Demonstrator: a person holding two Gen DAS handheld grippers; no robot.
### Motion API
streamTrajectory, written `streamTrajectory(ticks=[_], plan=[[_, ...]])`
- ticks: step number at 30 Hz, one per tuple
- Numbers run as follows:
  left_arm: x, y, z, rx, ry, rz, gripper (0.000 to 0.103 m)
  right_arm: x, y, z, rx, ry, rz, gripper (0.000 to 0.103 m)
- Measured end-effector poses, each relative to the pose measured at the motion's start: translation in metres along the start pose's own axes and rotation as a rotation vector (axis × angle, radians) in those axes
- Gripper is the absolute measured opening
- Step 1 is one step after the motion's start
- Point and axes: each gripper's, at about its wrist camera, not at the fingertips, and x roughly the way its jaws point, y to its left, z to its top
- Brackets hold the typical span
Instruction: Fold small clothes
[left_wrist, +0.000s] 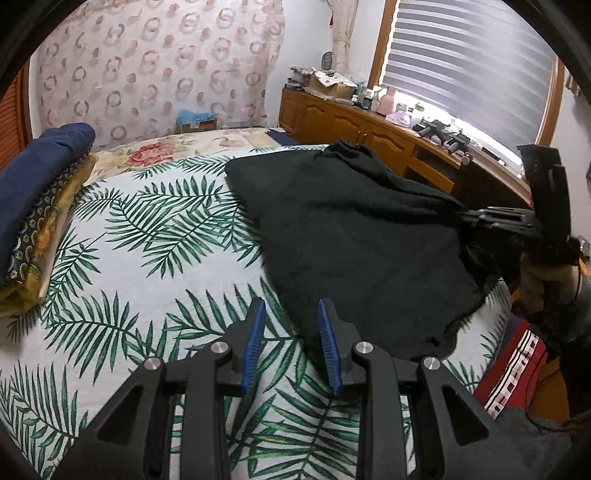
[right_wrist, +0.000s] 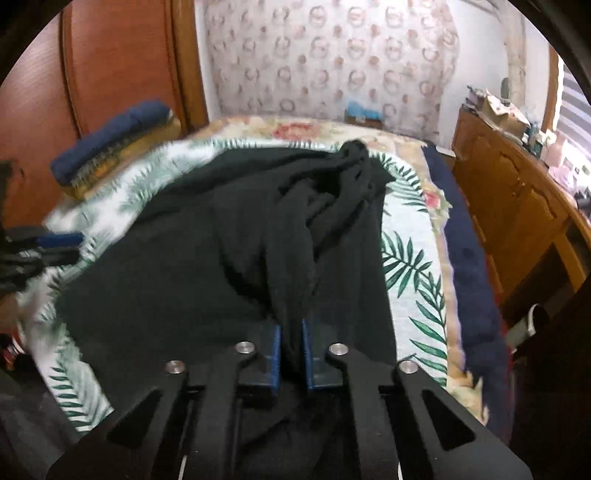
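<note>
**Right has the edge, left free: tension before folding**

Right gripper is pinching a bunched edge of the black garment, lifted off the palm-print bedspread. Left gripper is spread and empty, just short of the hem at its 1 o'clock. Suggest: left grabs the near hem corner, pull taut to kill the wrinkles at 12 o'clock, then fold.

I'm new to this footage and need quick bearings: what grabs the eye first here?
The black garment dominates, spread over the palm-leaf bedspread, one bunched edge pinched in the right tool. The left tool hovers open just off the garment's near edge. At the bed's far left sits a stack of folded clothes, navy on top.
</note>
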Motion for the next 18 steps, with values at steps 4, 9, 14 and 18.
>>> streamTrajectory(ticks=[4, 9, 14, 18], plan=[[0.001, -0.004, 0.000, 0.006, 0.003, -0.009, 0.028, -0.023, -0.012, -0.004, 0.052, -0.001, -0.006, 0.004], [0.005, -0.007, -0.002, 0.013, 0.014, -0.014, 0.028, -0.022, -0.013, -0.012, 0.042, 0.035, -0.071, 0.014], [0.009, -0.009, -0.002, 0.015, 0.019, -0.020, 0.028, -0.034, -0.020, -0.003, 0.060, -0.020, -0.076, 0.039], [0.014, -0.009, -0.003, 0.011, 0.028, -0.014, 0.028, -0.027, -0.018, 0.025, 0.023, -0.052, -0.089, 0.041]])
